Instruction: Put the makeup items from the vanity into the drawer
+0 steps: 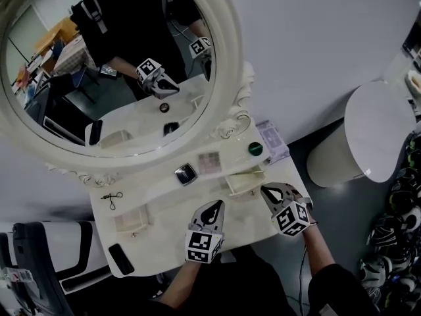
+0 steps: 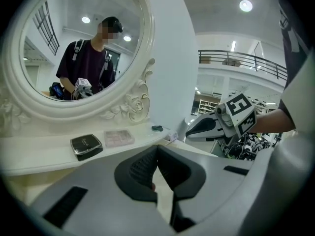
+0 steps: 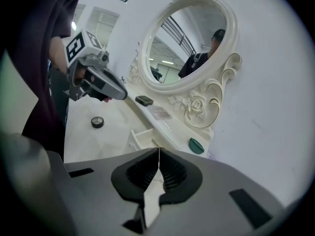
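Both grippers hover over the near tabletop point(image 1: 151, 245), the left gripper point(image 1: 213, 209) and right gripper point(image 1: 268, 192) each with jaws pressed together. On the far shelf point(image 1: 151, 184) lie a black compact point(image 1: 186, 174), pink palette point(image 1: 209, 163) and green disc point(image 1: 255, 149). An open drawer point(image 1: 245, 180) sits between.

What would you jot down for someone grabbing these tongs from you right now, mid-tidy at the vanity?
Tongs: left tongs shut and empty, above the tabletop; right tongs shut and empty, beside the open drawer.
On the shelf: black compact, pink palette, green disc.
On the tabletop: a round jar.
Done: the drawer is open; nothing visible inside it.
Left: carry every item into the drawer.
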Demonstrator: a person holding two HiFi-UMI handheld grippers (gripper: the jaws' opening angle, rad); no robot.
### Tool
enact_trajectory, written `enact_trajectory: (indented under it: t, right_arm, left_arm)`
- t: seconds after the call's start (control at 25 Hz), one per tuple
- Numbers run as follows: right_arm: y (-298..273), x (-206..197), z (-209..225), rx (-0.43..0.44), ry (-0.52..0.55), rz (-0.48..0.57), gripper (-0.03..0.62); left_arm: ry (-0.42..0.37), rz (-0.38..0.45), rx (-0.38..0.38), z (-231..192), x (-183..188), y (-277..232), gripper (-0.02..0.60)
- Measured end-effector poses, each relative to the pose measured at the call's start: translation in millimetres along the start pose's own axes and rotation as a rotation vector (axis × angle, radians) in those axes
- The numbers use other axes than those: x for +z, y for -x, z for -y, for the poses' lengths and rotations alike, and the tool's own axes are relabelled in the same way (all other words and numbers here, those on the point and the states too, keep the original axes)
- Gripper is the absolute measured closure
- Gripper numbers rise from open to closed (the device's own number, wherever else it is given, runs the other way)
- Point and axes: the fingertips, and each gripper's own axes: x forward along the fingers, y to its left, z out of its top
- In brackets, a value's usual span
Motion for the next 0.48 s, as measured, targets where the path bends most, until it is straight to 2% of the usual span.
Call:
enact_trajectory:
  t: [0.32, 0.48]
  right_arm:
    - [19.9, 49.6, -43.3, -0.035, -0.363, 0.216, 0.571]
    - [22.2, 62.0, -62.1, -0.031, -0.463, 0.272, 0.571]
  left_arm:
    - [-0.016, 0.013, 0.006, -14.2, -4.5, 39.3, 0.566]
    - [-0.005, 0.017, 0.018, -24.1, -11.9, 54.1, 0.566]
